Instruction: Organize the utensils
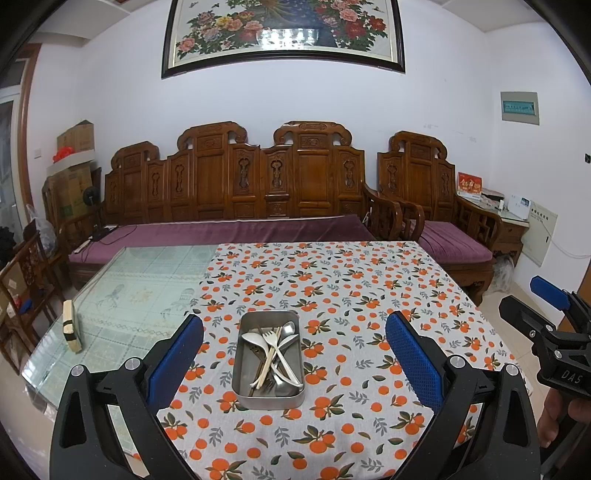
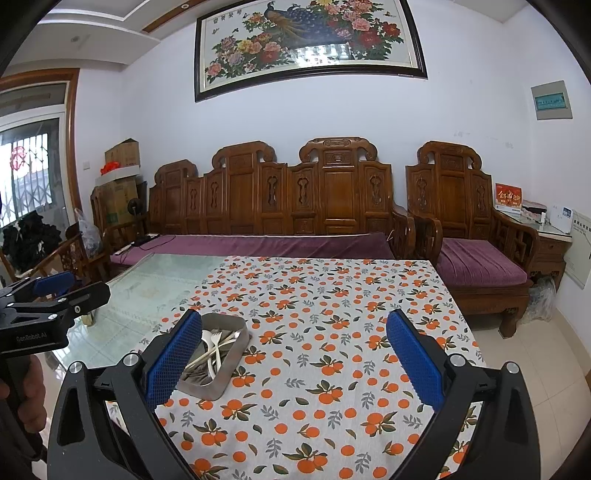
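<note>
Low centre of the left wrist view, a metal tray (image 1: 269, 397) on the orange-print tablecloth (image 1: 351, 295) holds crossed utensils (image 1: 275, 352) in one heap, while left gripper (image 1: 294, 360) and right gripper (image 2: 294, 360) hang spread and empty, probably poised to reach in.

In my right wrist view, the left blue pad (image 2: 173, 358) covers the near-left corner of the metal tray (image 2: 225, 369), so I cannot count the utensils (image 2: 216, 349) piled inside. From the left wrist view the lower pieces in that heap (image 1: 273, 354) sit under the white ones and stay unidentifiable. The left tongs (image 2: 51, 291) at nine o'clock are cut by the frame edge; the right tongs (image 1: 554, 306) at three o'clock likewise. The painting (image 1: 284, 33) at twelve o'clock loses its top. The tabletop (image 2: 332, 424) runs off at six o'clock.
</note>
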